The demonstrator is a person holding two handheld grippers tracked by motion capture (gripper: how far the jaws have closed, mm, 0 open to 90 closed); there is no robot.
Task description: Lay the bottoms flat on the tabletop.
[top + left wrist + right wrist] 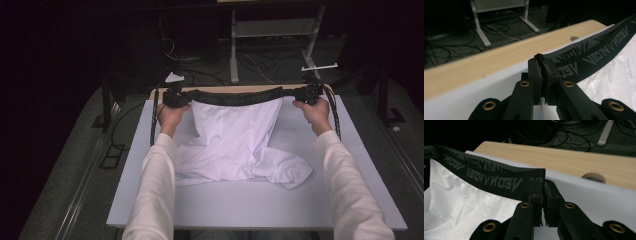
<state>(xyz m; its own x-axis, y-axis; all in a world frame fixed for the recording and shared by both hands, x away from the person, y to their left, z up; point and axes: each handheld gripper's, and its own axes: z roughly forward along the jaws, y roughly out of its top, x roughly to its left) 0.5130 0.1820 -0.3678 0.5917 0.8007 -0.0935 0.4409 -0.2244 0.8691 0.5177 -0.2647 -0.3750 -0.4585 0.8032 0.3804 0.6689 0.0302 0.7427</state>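
White mesh shorts [235, 145] with a black lettered waistband [235, 96] hang over the white table top [210, 205], their legs still resting on it. My left gripper [175, 96] is shut on the waistband's left end. My right gripper [311, 91] is shut on its right end, and the band is stretched between them above the table's far edge. In the left gripper view the jaws [543, 65] pinch the black waistband [596, 53], with white mesh [616, 82] below. The right gripper view shows its jaws [543, 187] clamped on the waistband [486, 173] above the white fabric [459, 202].
A wooden strip [240, 88] runs along the table's far edge, with a hole [594, 177] in it near my right gripper. Beyond it, cables and a metal stand [272, 45] lie on the dark floor. Both forearms in white sleeves [155, 190] reach over the table.
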